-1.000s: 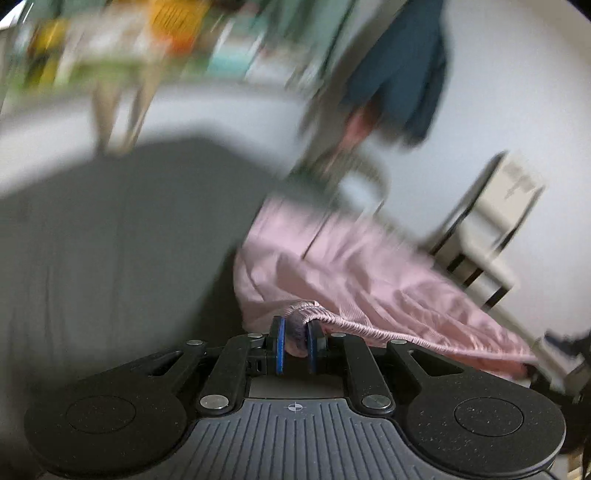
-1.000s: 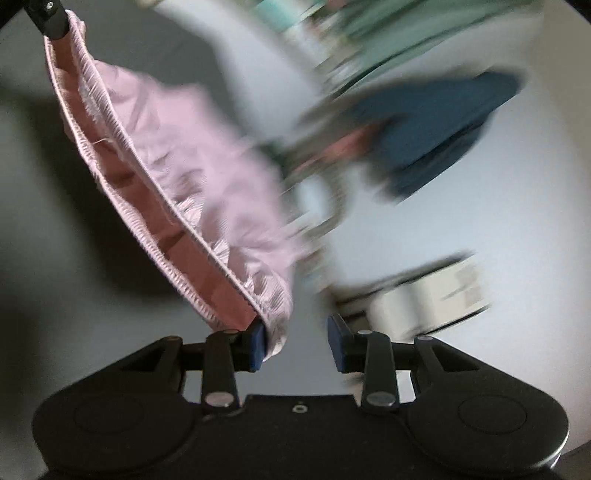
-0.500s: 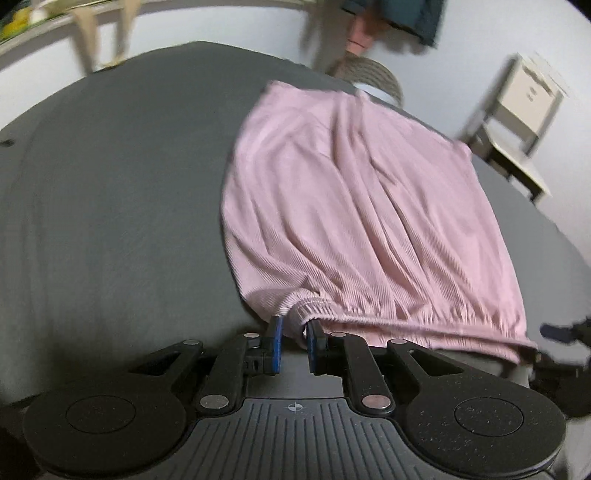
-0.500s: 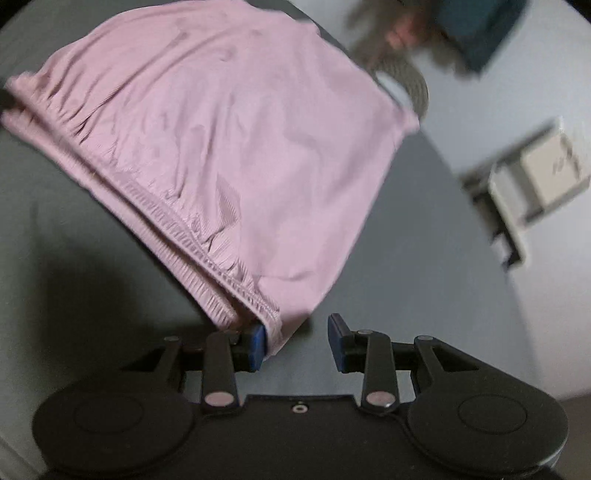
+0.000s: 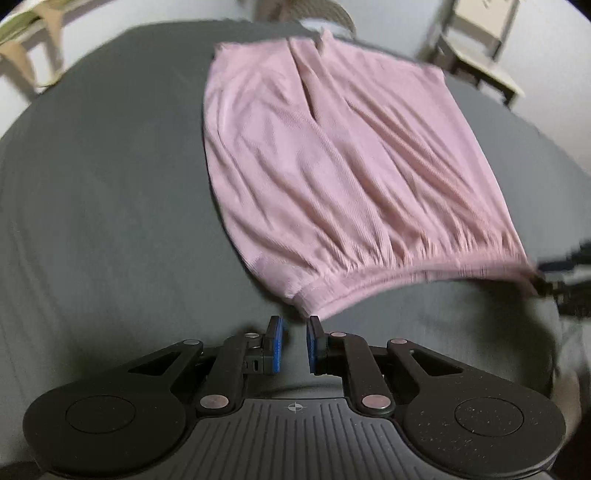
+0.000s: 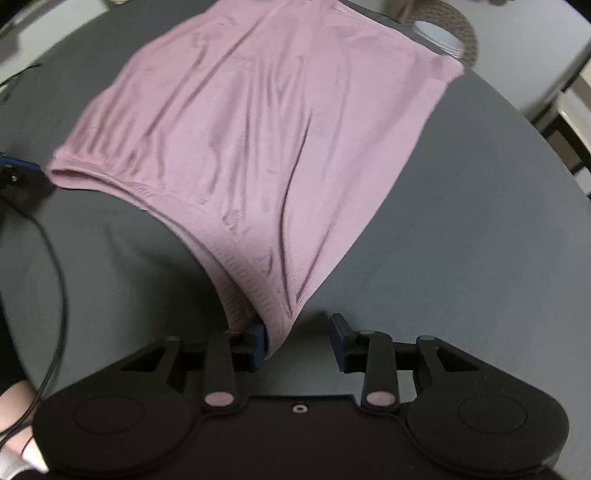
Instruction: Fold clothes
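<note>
A pink ribbed garment [image 5: 332,166] with an elastic waistband lies spread flat on the dark grey table [image 5: 110,184]. My left gripper [image 5: 293,343] is open with nothing between its blue pads, just short of the near waistband corner. In the right wrist view the same garment [image 6: 258,129] runs away from me. My right gripper [image 6: 299,343] is wide open, and the other waistband corner rests against its left pad [image 6: 258,347]. The right gripper's tip [image 5: 569,280] shows at the left wrist view's right edge.
A pale chair [image 5: 476,40] stands beyond the table's far right, wooden legs [image 5: 33,55] at the far left. A woven round object [image 6: 443,33] sits behind the table. A black cable [image 6: 55,295] and a hand [image 6: 14,406] are at the left.
The garment hung in the air a second ago and now lies flat on the table. My left gripper has opened, let go of the waistband corner and drawn back.
</note>
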{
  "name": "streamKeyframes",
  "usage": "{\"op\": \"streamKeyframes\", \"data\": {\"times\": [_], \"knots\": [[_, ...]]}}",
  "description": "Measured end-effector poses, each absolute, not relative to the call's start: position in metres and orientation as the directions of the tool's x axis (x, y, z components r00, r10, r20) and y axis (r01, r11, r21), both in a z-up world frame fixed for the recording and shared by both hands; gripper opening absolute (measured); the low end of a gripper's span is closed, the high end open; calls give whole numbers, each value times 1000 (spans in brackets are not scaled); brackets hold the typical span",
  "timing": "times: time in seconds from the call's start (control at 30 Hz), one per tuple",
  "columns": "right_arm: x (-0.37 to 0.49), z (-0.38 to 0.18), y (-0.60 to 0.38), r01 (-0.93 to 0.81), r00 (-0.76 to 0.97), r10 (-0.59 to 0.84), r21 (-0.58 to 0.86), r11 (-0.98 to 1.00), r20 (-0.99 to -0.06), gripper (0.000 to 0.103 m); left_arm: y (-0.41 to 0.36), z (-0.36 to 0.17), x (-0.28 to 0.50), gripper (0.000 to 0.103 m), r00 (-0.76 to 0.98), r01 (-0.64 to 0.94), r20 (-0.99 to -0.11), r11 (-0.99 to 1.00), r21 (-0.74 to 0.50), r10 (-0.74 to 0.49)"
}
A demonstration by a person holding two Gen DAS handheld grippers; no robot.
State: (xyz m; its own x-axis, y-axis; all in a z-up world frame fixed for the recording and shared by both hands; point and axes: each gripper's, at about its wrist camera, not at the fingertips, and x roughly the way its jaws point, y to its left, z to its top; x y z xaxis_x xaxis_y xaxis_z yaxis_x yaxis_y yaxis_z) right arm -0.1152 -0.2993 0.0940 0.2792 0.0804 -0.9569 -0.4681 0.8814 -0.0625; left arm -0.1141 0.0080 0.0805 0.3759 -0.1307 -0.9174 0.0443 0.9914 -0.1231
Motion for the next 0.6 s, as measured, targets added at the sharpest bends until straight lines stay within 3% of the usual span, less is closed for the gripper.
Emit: {"op": "streamKeyframes", "data": {"times": [0.03,0.1,0.13,0.17,0.2,0.23,0.27,0.37,0.47,0.53,0.57,0.6], "knots": [[-114,97,-301,-484,272,92,-53,873,-958,41,12,83,-113,13,347,70,-926,989,-133,-149],[-107,102,-309,-506,260,122,-27,862,-958,58,22,90,-113,16,302,106,-936,982,-157,-183],[-109,105,-314,-514,267,137,-21,858,-954,63,28,96,-114,27,310,112,-933,981,-157,-185],[-108,107,-321,-517,281,152,-16,856,-948,77,33,102,-115,41,321,116,-929,981,-156,-185],[-100,110,-329,-521,289,172,-4,854,-942,81,36,109,-114,49,353,112,-919,983,-142,-173],[-92,113,-337,-524,296,198,15,852,-934,81,39,117,-115,64,405,105,-902,987,-118,-151],[-86,117,-342,-521,302,248,58,852,-920,81,38,124,-115,70,452,100,-882,990,-99,-134],[-78,133,-367,-454,408,388,185,871,-827,81,20,141,-114,70,586,171,-791,981,-91,-175],[-61,139,-404,-265,583,439,351,898,-683,81,-27,142,-114,70,658,386,-651,912,-139,-378],[-43,133,-423,-131,650,413,441,888,-638,66,-68,134,-113,70,639,554,-571,823,-122,-515],[-32,128,-431,-75,670,395,472,878,-629,46,-87,128,-113,70,628,616,-549,783,-83,-552],[-20,122,-435,-38,677,384,491,870,-628,42,-108,121,-113,70,615,678,-531,734,-19,-582]]}}
